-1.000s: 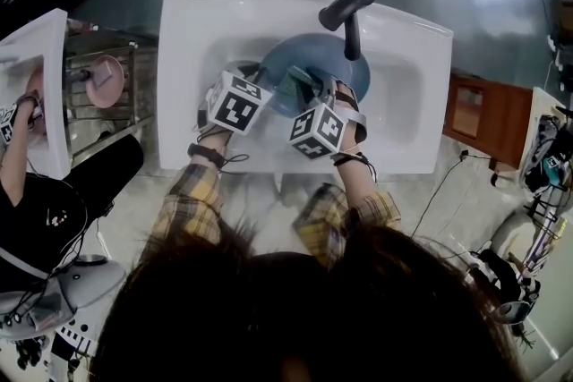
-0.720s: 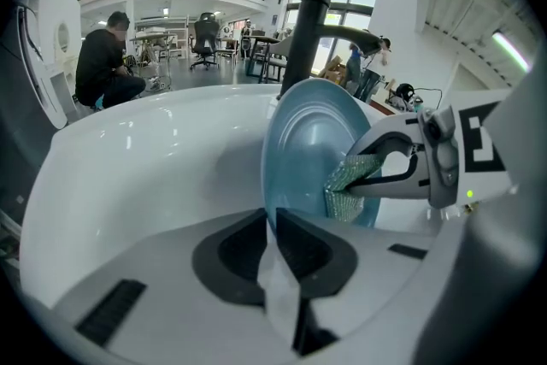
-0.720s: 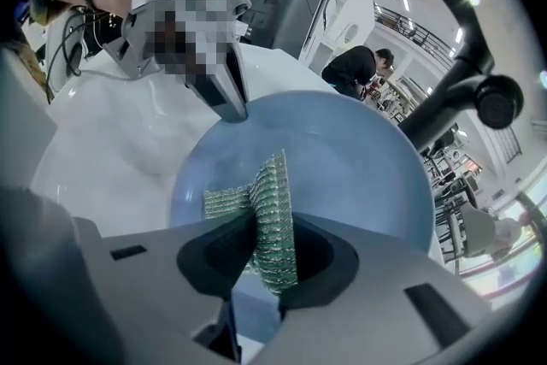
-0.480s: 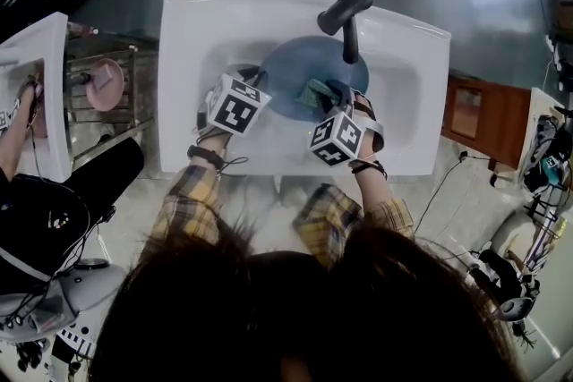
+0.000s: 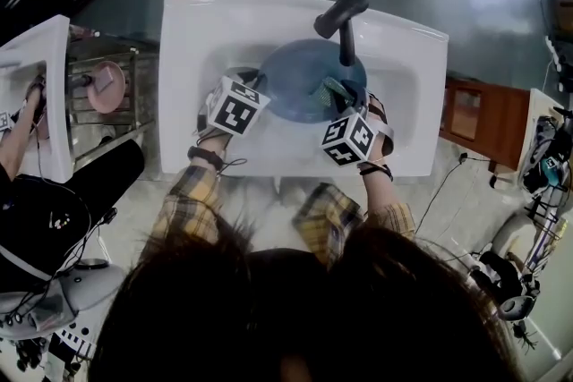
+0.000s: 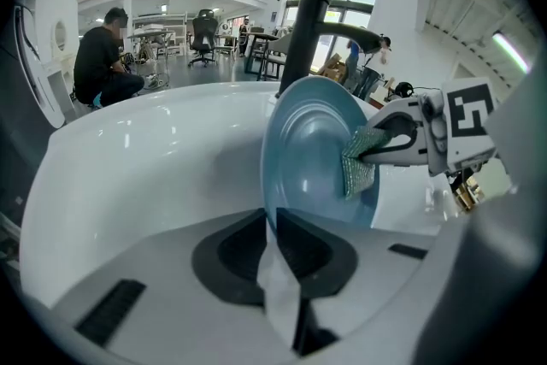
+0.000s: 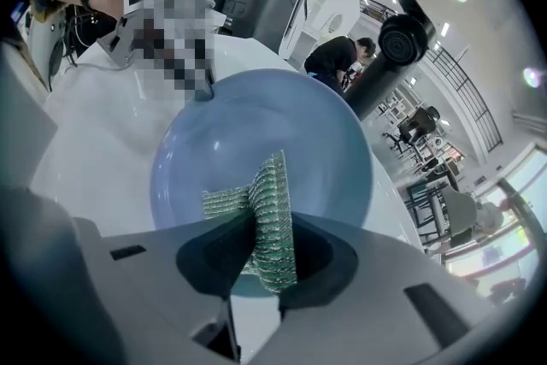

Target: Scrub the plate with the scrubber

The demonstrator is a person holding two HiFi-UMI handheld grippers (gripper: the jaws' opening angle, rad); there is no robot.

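- Two grips are in play. The left gripper's (image 6: 272,222) jaws stand almost together, pinching the near rim of the blue plate (image 6: 312,154), which rises on edge from between them.
- The right gripper's (image 7: 261,248) jaws are clamped on a folded green mesh scrubber (image 7: 272,201). Its free flap (glittery, loosely creased) lies against the plate's hollow face.
- In the left gripper view, the scrubber touches the plate near its right edge, about halfway up.
- The plate stands tilted inside the white sink (image 5: 206,22), just in front of the black faucet (image 5: 345,13), whose spout arches over it.
- Step in hand, as I judge it: the scrubbing itself, with one gripper steadying the plate while the other rubs it.
- The next move calls for a sweep of the scrubber across the face, toward the centre and the far rim. The push should be firm enough to scour (the mesh folds easily) yet light enough that the plate does not twist out of the thin rim pinch. The right gripper also needs to stay clear of the faucet stem just behind.
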